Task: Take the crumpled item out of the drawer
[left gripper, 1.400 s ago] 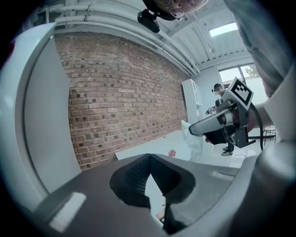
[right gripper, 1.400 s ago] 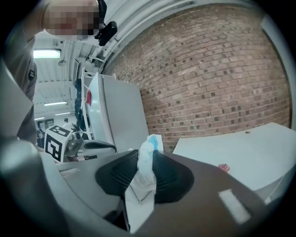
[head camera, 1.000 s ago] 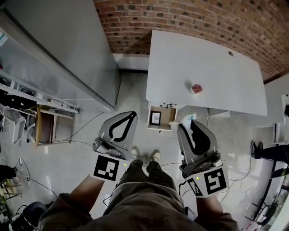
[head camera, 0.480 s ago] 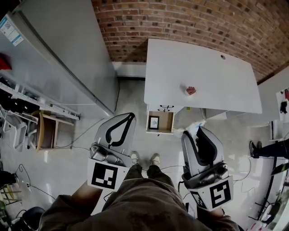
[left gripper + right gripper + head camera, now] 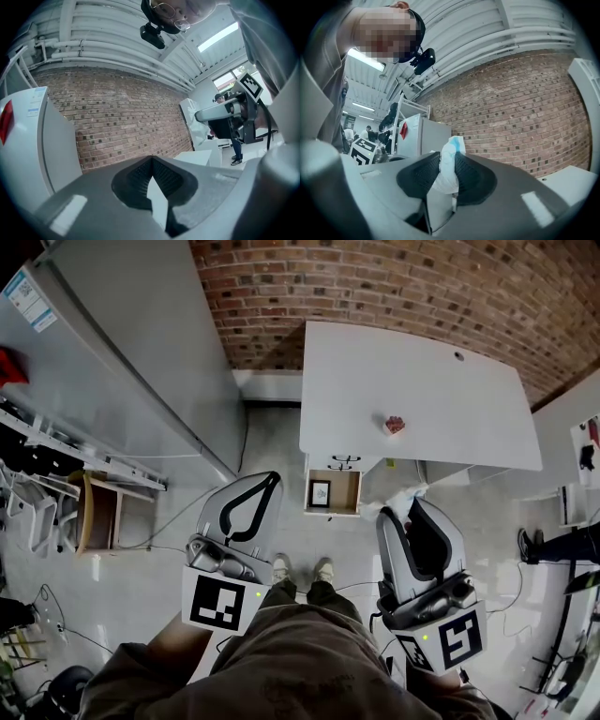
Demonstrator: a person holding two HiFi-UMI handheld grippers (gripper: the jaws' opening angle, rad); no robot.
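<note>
A crumpled white item with a blue patch [image 5: 449, 164] is pinched in my right gripper [image 5: 447, 161], whose jaws are shut on it. From the head view its tip shows as a pale wad [image 5: 405, 502] at the right gripper [image 5: 401, 509], below and right of the open drawer [image 5: 333, 493]. That wooden drawer sticks out from under the white table [image 5: 412, 390] and holds a small dark-framed card [image 5: 321, 492]. My left gripper [image 5: 272, 478] is shut with nothing in it, held left of the drawer; in the left gripper view its jaws meet at the tip [image 5: 151, 158].
A small red crumpled object [image 5: 395, 425] lies on the tabletop. A white fridge [image 5: 131, 343] stands at the left against the brick wall [image 5: 394, 287]. A wooden stool [image 5: 94, 512] is far left. My feet [image 5: 300, 570] stand before the drawer.
My right gripper has drawn back from the drawer toward me with the white item held in it. The view shifted slightly; the left gripper stayed about where it was.
</note>
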